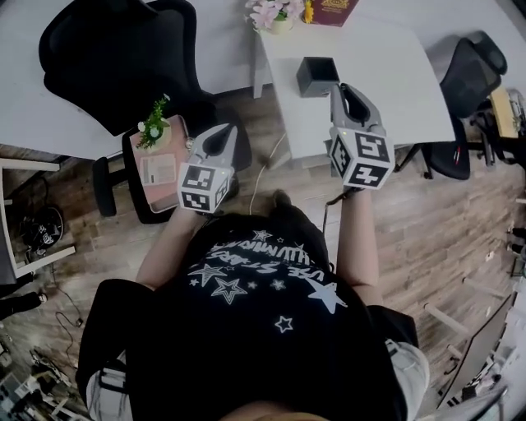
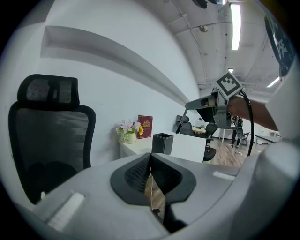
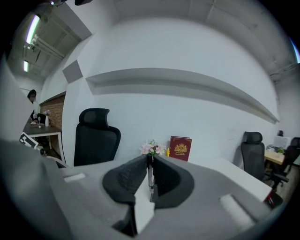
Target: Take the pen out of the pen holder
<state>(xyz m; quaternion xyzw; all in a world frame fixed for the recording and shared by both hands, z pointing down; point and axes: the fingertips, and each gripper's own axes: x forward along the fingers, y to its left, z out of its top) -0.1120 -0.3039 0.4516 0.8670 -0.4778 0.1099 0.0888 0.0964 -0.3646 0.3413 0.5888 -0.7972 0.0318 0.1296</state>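
My left hand-held gripper (image 2: pixel 151 158) is closed with nothing in it, above the floor (image 1: pixel 271 185). The black pen holder (image 1: pixel 316 76) stands on the white bench (image 1: pixel 394 74). My right hand-held gripper (image 3: pixel 150 158) grips the pen (image 3: pixel 150 178), which is out of the holder and above it.

The head view looks steeply down over the person's shoulders onto the left tongs (image 1: pixel 220 133) and right tongs (image 1: pixel 345 90), with the white bench (image 1: pixel 394 74) farther off. Each tongs view looks nearly level along its own jaws toward the far wall. All three views share the red book (image 1: pixel 333 10) and the flowers (image 1: pixel 271 12). The left tongs view also shows the right tongs to its right.
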